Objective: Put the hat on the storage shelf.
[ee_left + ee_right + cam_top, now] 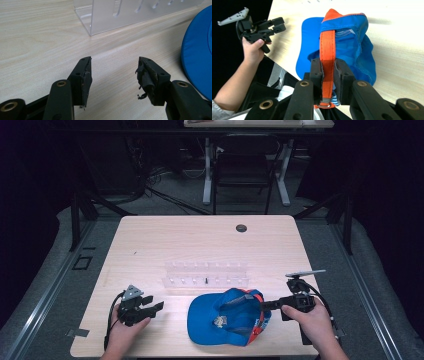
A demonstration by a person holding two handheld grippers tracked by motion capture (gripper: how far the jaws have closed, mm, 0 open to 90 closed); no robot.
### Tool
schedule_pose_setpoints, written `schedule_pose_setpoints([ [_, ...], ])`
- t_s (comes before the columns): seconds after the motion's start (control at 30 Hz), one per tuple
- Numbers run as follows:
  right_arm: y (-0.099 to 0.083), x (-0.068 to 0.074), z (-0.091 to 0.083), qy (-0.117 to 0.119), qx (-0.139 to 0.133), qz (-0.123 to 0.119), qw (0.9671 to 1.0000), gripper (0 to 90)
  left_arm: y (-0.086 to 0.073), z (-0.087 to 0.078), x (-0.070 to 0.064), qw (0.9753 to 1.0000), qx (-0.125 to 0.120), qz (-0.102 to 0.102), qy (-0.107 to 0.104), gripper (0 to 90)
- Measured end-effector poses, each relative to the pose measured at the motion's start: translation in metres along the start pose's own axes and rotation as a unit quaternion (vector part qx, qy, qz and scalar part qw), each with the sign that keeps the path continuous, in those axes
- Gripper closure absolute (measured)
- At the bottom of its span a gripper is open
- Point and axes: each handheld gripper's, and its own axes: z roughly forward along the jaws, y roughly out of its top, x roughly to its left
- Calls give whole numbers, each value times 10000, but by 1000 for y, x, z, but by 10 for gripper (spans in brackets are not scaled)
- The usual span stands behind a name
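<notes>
While right gripper (328,75) pinches orange strap (327,50) to lift blue cap (227,317) off table (200,240) near clear rack (207,274), left gripper (113,75) waits spread, empty, beside brim.

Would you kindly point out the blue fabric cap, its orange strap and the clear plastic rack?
Blue fabric cap (216,309): high view, brim.
Orange strap (327,53): right gripper view, mid-strap above the tongs.
Clear plastic rack (206,274): high view, middle.

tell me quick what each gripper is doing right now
Left gripper: open, holding nothing, above bare table beside the blue cap.
Right gripper: shut on the cap's orange strap.
</notes>
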Motion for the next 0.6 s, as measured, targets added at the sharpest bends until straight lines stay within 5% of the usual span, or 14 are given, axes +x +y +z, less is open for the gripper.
schedule_pose_setpoints([
  [0.6, 25, 24, -16, 457, 153, -24, 9988, 782, 0, 1, -1, 10000, -12, 16, -11, 459],
])
